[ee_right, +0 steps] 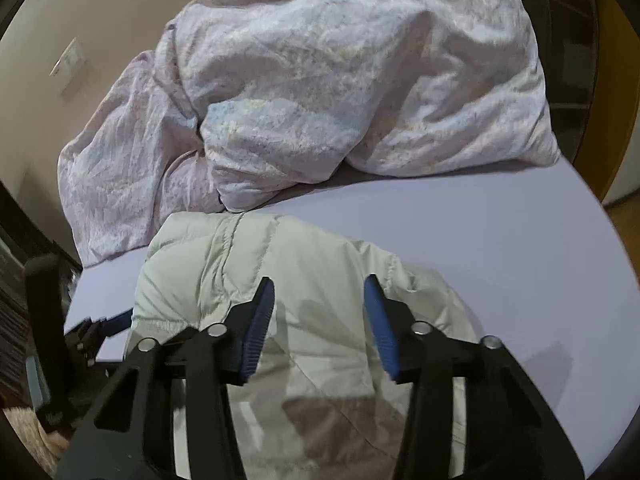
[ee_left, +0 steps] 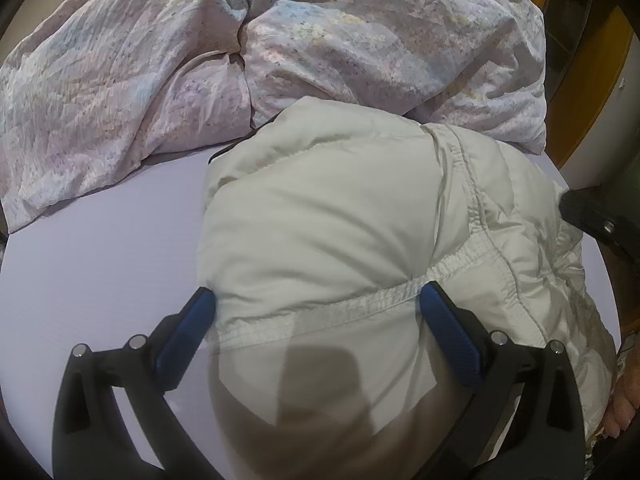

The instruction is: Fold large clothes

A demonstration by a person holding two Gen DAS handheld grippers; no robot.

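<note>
Blue-padded fingers of the left gripper (ee_left: 316,300) spread wide apart over a puffy cream jacket (ee_left: 340,220), one pad at the jacket's left edge, the other resting on a stitched seam. Likewise the right gripper (ee_right: 320,292) hovers with jaws apart above the same bundled jacket (ee_right: 320,272), which lies on a lilac bedsheet (ee_right: 500,232). Farther back, a crumpled floral duvet (ee_right: 320,92) is heaped across the bed.
</note>
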